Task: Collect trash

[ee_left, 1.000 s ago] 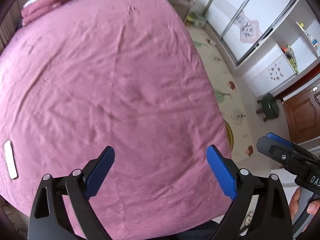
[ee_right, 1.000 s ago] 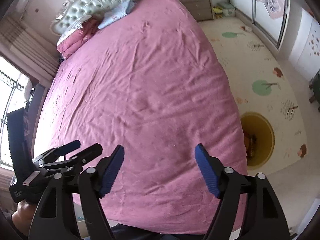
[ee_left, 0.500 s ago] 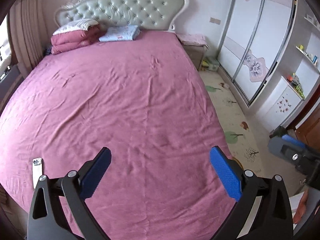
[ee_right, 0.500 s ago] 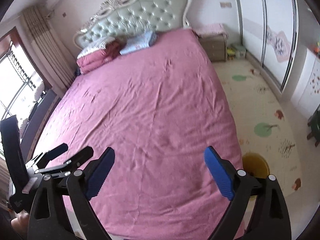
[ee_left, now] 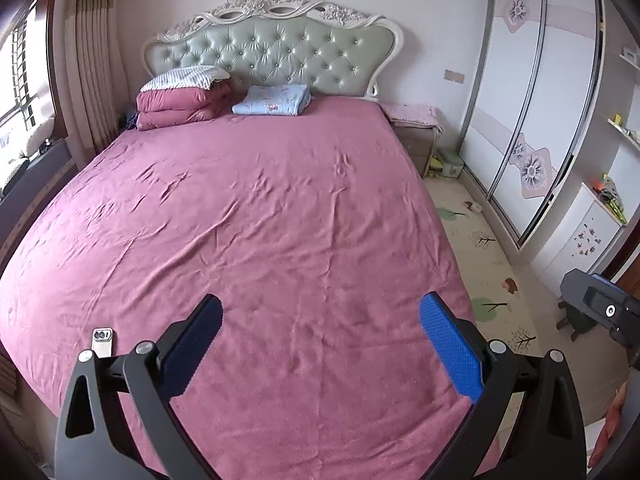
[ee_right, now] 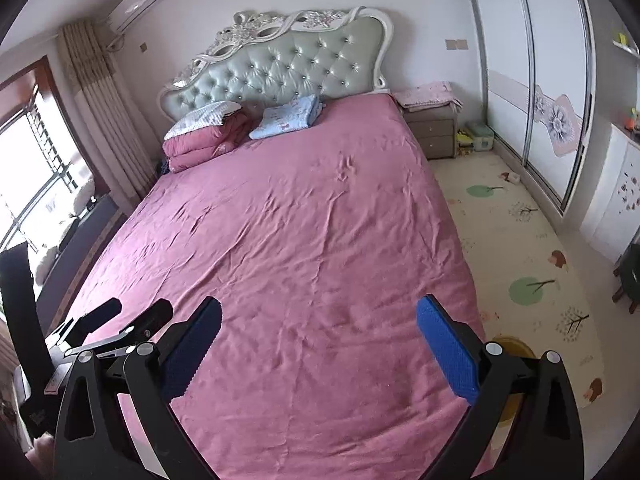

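My left gripper (ee_left: 320,340) is open and empty, held over the foot of a large bed with a pink sheet (ee_left: 256,220). My right gripper (ee_right: 318,340) is also open and empty over the same bed (ee_right: 304,232). A yellow bin (ee_right: 514,346) stands on the floor at the bed's right side, partly hidden behind my right finger. A small piece of litter (ee_left: 476,207) lies on the floor mat by the wardrobe; it also shows in the right wrist view (ee_right: 511,177). No trash shows on the sheet.
A phone (ee_left: 102,342) lies on the bed's near left corner. Folded quilts (ee_left: 184,100) and a blue pillow (ee_left: 274,100) lie at the headboard. A nightstand (ee_right: 434,130), sliding wardrobe (ee_left: 532,120), a dark stool (ee_right: 630,276) and a patterned floor mat (ee_right: 520,240) are on the right.
Both grippers have tilted up from looking down at the sheet to facing the headboard and the whole room. Both stayed open and empty.
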`<state>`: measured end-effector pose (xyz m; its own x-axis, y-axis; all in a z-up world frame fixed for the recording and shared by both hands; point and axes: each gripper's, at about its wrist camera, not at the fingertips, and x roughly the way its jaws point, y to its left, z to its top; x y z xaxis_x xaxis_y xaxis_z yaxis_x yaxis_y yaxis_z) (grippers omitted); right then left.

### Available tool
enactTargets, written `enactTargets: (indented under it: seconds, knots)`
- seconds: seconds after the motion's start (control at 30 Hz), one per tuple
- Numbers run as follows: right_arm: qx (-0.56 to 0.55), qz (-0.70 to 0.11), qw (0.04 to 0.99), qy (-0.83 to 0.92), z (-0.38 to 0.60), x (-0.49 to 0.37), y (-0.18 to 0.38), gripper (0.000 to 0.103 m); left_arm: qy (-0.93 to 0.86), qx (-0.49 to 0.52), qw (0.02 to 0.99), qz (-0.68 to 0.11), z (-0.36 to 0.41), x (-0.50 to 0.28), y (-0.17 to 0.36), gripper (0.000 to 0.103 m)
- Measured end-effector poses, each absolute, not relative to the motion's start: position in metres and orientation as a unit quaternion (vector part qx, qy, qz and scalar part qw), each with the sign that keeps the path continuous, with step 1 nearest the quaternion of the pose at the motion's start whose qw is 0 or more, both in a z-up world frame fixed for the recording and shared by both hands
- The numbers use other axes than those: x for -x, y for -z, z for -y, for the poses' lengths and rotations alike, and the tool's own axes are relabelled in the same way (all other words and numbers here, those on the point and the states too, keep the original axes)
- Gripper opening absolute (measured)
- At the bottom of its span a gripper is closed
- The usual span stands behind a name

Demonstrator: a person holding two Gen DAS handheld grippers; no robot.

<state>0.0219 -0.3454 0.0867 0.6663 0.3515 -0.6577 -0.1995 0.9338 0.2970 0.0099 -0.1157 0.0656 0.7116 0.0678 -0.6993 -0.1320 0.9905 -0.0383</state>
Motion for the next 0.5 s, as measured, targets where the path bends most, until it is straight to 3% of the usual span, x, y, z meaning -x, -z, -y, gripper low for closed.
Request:
enactTargets:
  seconds: [0.5]
  knots:
    - [-0.107,-0.391,0.903,-0.145,0.3441,-0.0271,-0.0813,0.094,-0.048,0.029,0.929,-0.367,0.1212,-0.0172,-0.067,0.099]
